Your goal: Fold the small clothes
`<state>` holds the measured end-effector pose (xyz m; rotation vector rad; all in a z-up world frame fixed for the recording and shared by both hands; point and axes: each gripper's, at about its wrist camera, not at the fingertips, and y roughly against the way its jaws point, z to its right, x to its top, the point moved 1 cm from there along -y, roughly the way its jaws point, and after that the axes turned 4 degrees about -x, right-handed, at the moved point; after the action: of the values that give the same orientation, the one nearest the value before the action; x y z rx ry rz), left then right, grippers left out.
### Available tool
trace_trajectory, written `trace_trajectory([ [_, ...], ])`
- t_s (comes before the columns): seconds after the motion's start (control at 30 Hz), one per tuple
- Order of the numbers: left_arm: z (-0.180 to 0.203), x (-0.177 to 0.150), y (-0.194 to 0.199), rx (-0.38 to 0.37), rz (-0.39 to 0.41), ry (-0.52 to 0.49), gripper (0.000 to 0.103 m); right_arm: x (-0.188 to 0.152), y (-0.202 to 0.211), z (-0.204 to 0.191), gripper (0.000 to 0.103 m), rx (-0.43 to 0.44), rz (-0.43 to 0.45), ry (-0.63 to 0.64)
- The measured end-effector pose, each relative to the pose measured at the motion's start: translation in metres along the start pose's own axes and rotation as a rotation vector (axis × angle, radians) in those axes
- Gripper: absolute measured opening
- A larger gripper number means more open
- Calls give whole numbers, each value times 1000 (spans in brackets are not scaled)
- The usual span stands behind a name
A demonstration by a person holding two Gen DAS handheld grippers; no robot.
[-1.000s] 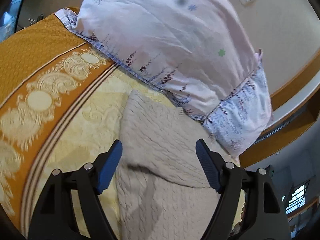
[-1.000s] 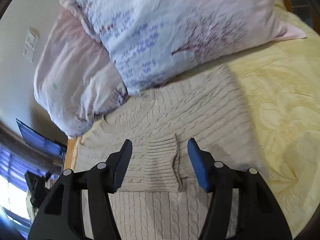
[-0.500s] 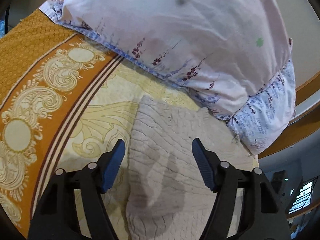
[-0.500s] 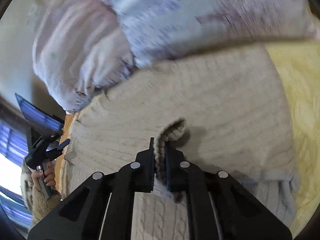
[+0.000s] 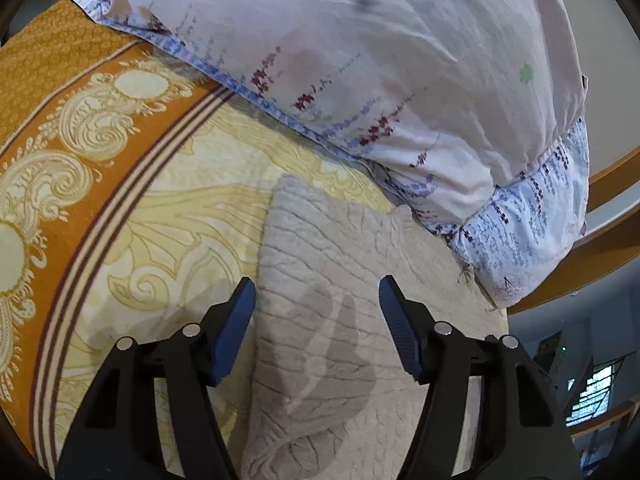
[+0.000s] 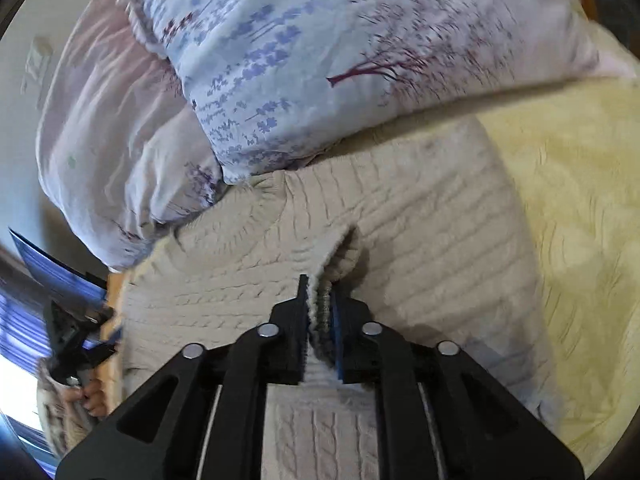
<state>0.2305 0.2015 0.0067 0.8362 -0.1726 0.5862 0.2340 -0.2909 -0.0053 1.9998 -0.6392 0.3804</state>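
A beige cable-knit sweater [image 6: 420, 220] lies flat on the bed below the pillows. My right gripper [image 6: 320, 300] pinches a raised fold of its ribbed edge [image 6: 340, 256] near the sweater's middle; its jaws are opening slightly, and the knit is still pressed between the pads. In the left wrist view the sweater [image 5: 320, 240] shows its left edge and a far corner. My left gripper [image 5: 317, 292] hovers over that part, its jaws wide and closing a little, with knit below them and nothing gripped.
Two floral pillows [image 5: 360, 60] [image 6: 340, 60] lie against the sweater's far edge. The yellow and orange patterned bedspread [image 5: 100, 160] spreads left, and plain yellow bedspread [image 6: 568, 200] right. A wooden bed frame [image 5: 608, 184] runs behind. A person's hand [image 6: 94, 398] shows at the lower left.
My right gripper went from open over the ribbed edge to shut on it, pulling up a fold. My left gripper moved forward and lower over the sweater, jaws narrowing a bit.
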Motion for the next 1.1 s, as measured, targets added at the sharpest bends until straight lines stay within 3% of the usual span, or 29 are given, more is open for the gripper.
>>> trace_trajectory([
  [0.03,1,-1,0,4,-1,-8,62,1,2,2,33,9,-5,-13],
  [0.07,3,-2,1,7,-1,-18,61,0,5,4,36,11,-3,-15],
  [0.2,2,-4,3,2,-2,-17,53,-12,10,10,36,6,-25,-9],
  [0.3,-2,-5,2,13,-4,-12,37,-20,9,13,19,-24,-17,7],
  [0.37,-5,-5,2,15,-4,-3,17,-20,11,13,8,4,-19,-8],
  [0.47,-10,-5,5,18,4,1,10,-20,22,5,7,100,8,-10],
  [0.57,-11,-5,6,35,13,-10,8,-22,24,6,7,54,29,4],
  [0.63,-12,-4,5,59,18,-22,8,-23,12,14,7,-38,10,-12],
  [0.7,-14,-5,4,68,21,-20,8,-25,12,21,7,-28,16,-22],
  [0.8,-18,-5,5,63,26,-3,8,-28,19,10,9,-121,40,49],
  [0.87,-17,-8,8,58,31,-2,15,-32,27,1,23,-181,71,87],
  [0.93,-17,-13,17,40,38,-4,25,-36,40,3,51,-177,97,90],
  [0.97,-17,-16,21,26,40,-5,38,-39,48,10,55,-166,108,86],
  [1.03,-15,-27,35,3,50,-21,50,-43,64,21,56,-149,122,86],
  [1.1,-10,-39,48,-14,48,-60,54,-48,77,30,59,-135,120,82],
])
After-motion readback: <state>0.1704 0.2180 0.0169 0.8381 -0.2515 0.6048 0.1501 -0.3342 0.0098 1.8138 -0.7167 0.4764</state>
